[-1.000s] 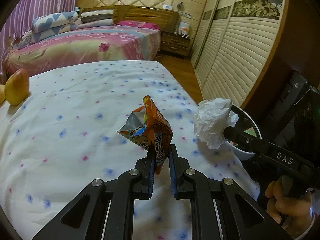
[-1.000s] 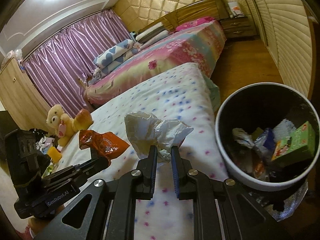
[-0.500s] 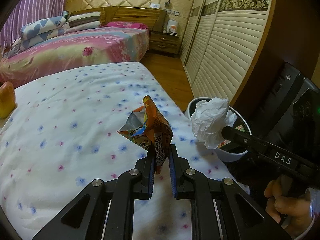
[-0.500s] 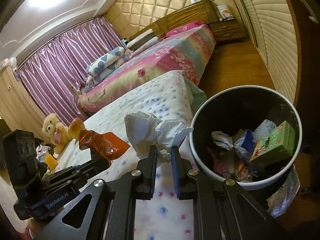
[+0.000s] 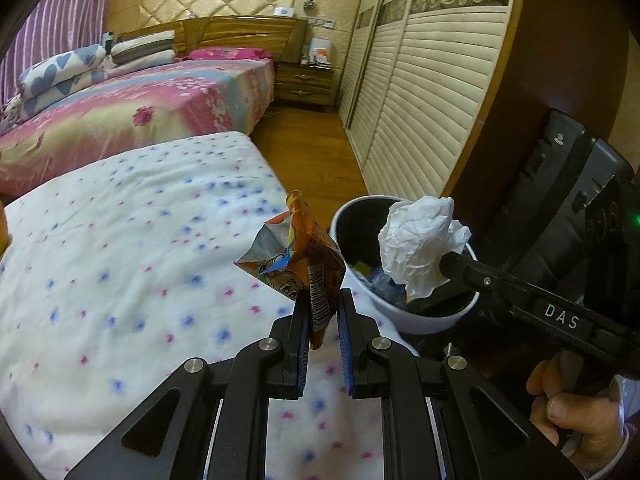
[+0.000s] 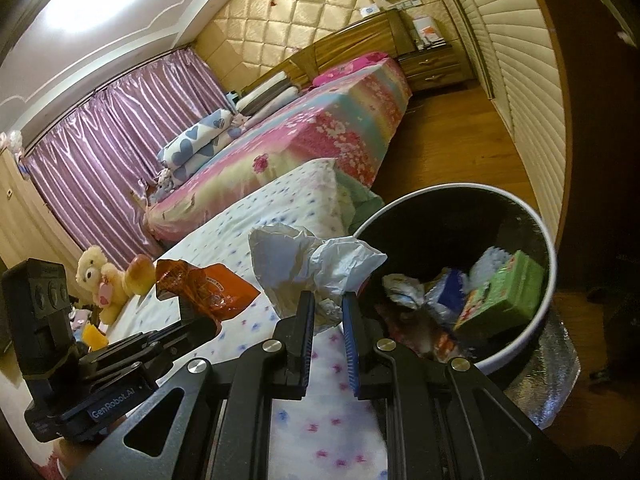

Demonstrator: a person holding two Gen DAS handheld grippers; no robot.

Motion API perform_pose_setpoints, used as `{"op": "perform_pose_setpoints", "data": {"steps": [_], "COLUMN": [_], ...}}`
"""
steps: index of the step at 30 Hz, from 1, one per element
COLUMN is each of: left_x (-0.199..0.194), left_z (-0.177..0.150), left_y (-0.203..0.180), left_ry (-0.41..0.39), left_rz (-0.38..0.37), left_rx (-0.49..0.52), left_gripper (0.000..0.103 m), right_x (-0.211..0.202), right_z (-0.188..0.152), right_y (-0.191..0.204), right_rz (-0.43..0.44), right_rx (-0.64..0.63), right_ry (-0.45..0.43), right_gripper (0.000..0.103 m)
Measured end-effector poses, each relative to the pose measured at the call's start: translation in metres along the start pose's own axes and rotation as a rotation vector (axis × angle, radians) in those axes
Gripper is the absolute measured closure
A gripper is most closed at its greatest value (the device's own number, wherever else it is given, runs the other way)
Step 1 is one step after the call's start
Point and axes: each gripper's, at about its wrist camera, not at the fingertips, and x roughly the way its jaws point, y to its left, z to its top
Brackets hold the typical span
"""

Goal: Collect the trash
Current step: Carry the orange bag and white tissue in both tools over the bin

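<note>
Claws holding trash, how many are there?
2. The left claw pinches the orange snack wrapper above the bed's edge. The right claw pinches the crumpled white paper by the trash bin rim.

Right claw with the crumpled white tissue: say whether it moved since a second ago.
Yes. The right claw moved toward the round white-rimmed trash bin, which looms larger now.

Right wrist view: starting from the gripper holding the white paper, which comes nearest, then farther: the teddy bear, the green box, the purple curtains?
1. Green box, in the bin, right of the right gripper.
2. Teddy bear, far left on the bed.
3. Purple curtains, back-left wall.
</note>
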Motion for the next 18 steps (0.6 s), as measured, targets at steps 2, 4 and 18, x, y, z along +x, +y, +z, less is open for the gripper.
{"op": "perform_pose_setpoints", "data": {"steps": [2,4,18], "left_x": [0.002,0.005,0.024], "left_z": [0.002,0.004,0.013], "left_y": [-0.004,-0.01,-0.031], "left_ry": [-0.002,-0.003,0.007], "left_rz": [-0.005,-0.012,-0.039], "left_rx": [0.006,0.018,0.058], "left_gripper": [0.091,0.091,0.091], "right_x": [-0.003,-0.006,-0.02], "right_z": [0.001,0.003,0.005], "right_y": [-0.004,-0.009,-0.037], "right_rz": [-0.007,-0.015,-0.069], "right_rx": [0.005,0.011,0.047], "right_ry": [-0.006,-0.013,-0.04], "right_gripper": [0.089,0.089,0.089]}}
